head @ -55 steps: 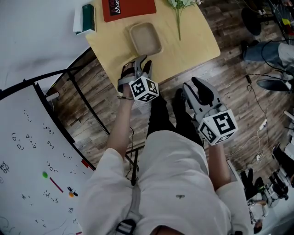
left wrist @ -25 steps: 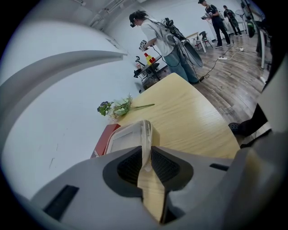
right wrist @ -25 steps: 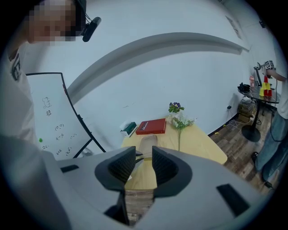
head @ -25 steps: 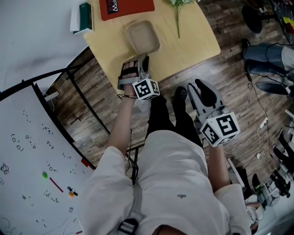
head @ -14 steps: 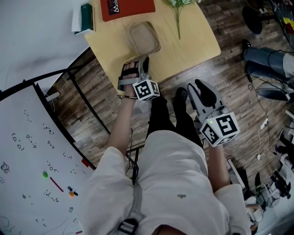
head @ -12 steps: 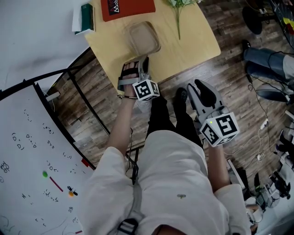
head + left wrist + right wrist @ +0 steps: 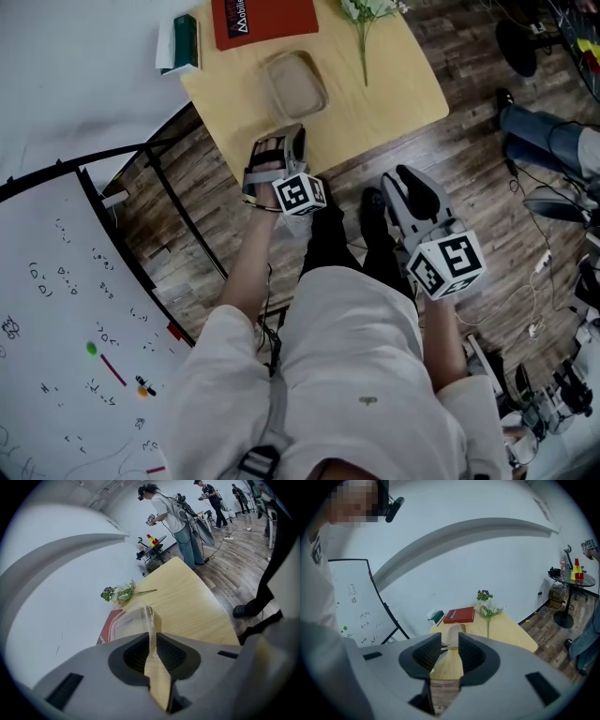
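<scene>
Container (image 7: pixel 295 82) rim pinched in left claw (image 7: pixel 292 131)

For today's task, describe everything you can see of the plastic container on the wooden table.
The container is a shallow, rounded-rectangular tray of translucent, beige-tinted plastic with a raised rim. It looks empty and lies flat on the pale wooden table, between the red book and the table's near edge, left of the flower stem. Its near rim stands between the jaws of the left gripper, which look closed on it.
</scene>
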The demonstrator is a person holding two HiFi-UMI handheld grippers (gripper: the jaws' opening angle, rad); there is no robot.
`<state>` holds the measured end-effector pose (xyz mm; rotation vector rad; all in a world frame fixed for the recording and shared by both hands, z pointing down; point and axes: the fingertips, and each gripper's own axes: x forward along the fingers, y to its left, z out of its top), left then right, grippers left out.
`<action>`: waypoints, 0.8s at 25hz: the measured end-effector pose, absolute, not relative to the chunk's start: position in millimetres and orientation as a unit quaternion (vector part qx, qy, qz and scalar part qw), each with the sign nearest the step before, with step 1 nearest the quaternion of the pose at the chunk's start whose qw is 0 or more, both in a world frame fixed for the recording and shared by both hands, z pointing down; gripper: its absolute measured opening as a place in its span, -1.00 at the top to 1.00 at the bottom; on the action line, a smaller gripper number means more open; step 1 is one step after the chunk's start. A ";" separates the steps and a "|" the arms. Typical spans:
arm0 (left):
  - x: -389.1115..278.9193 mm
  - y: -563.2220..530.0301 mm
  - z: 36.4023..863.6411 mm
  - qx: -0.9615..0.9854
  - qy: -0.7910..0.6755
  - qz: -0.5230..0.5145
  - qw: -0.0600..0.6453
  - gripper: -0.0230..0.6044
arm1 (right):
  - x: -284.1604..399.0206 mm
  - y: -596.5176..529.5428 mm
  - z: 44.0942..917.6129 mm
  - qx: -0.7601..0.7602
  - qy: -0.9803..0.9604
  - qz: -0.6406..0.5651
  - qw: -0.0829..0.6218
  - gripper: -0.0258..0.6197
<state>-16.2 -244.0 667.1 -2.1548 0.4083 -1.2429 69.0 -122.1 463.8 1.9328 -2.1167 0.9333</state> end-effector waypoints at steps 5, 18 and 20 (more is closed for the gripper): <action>-18.0 -237.0 659.9 -0.809 0.163 -0.476 0.305 0.77 | 73.4 -114.5 460.8 0.634 -0.709 0.302 0.058 0.56; -9.5 -201.7 614.9 -0.802 0.208 -0.477 0.294 0.77 | 88.1 -81.4 446.6 0.602 -0.744 0.287 0.047 0.58; -7.8 -194.0 608.4 -0.801 0.218 -0.476 0.290 0.77 | 90.5 -75.6 444.8 0.595 -0.750 0.284 0.048 0.58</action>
